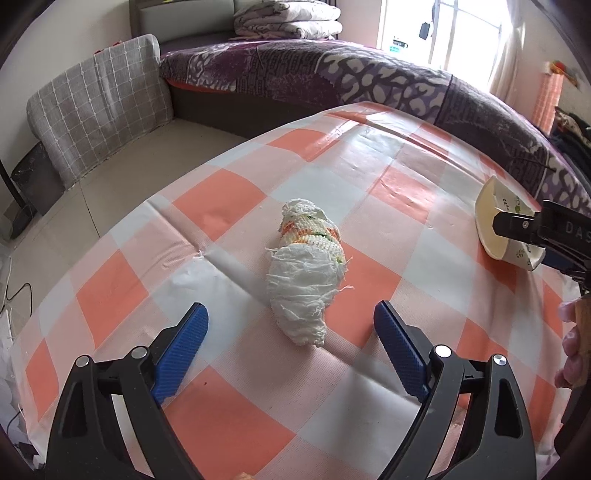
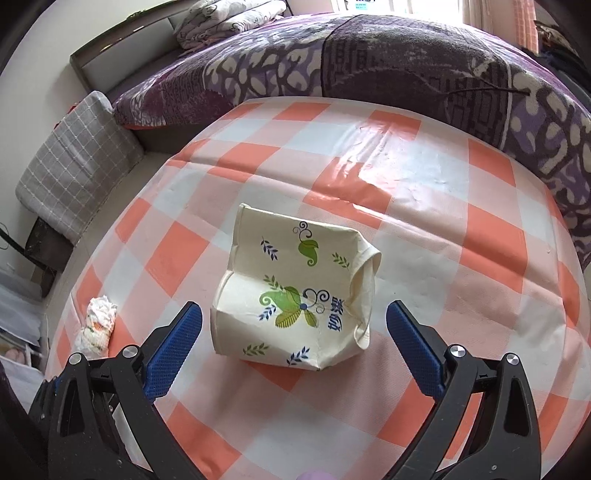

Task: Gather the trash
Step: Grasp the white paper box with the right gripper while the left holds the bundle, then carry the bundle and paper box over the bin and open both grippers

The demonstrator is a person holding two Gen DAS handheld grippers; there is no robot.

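Note:
A crumpled white tissue wad [image 1: 304,273] with orange and green marks lies on the checked tablecloth [image 1: 229,206]. My left gripper [image 1: 291,314] is open, its blue fingers either side of the wad's near end, apart from it. A crushed cream paper cup [image 2: 295,291] with leaf prints lies on its side on the tablecloth [image 2: 406,206]. My right gripper [image 2: 294,314] is open, its fingers flanking the cup's near end without touching. The cup also shows in the left wrist view [image 1: 506,225] with the right gripper's finger [image 1: 517,223] over it. The tissue wad shows in the right wrist view [image 2: 96,326] at far left.
A bed with a purple patterned blanket [image 1: 332,70] runs along the table's far side. A grey checked cushion [image 1: 99,103] stands at the left above the floor. Folded bedding [image 1: 288,18] lies at the back. The table edge drops off at the left.

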